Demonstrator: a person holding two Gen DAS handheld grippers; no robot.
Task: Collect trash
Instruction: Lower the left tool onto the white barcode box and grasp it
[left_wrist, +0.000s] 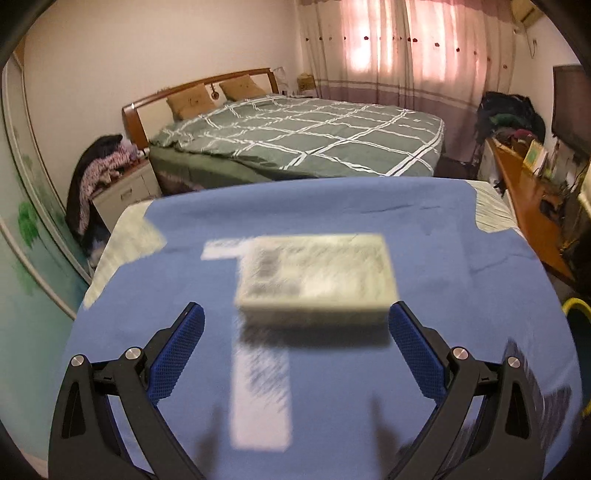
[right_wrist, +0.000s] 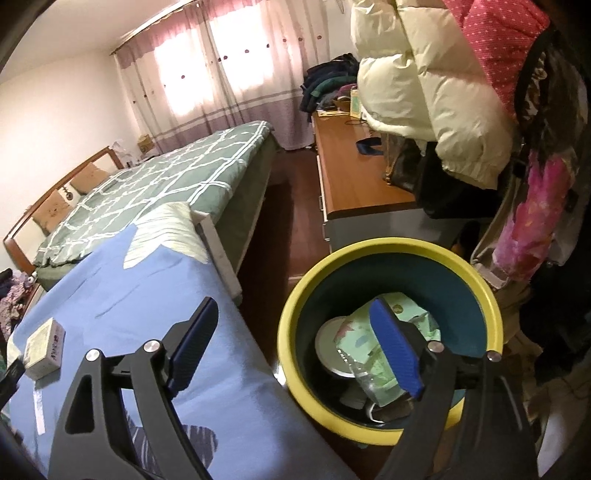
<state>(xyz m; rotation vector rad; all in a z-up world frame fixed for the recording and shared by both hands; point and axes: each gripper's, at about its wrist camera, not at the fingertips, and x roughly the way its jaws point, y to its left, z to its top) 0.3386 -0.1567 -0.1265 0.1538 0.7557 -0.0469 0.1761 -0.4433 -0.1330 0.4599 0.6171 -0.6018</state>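
We hold our left tool (left_wrist: 295, 325) wide open and empty, low in the frame, a blurred small box (left_wrist: 316, 275) on the blue cloth (left_wrist: 443, 258) just beyond its 2 pads. Our right tool (right_wrist: 295, 343), also wide and empty, hangs above the yellow-rimmed bin (right_wrist: 384, 247) at lower right, a crumpled green wrapper (right_wrist: 365, 347) inside.

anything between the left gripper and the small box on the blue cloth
Nothing stands between them. In the left wrist view the open left gripper faces the small box across bare blue cloth; only a flat white strip lies nearer, under the gripper.
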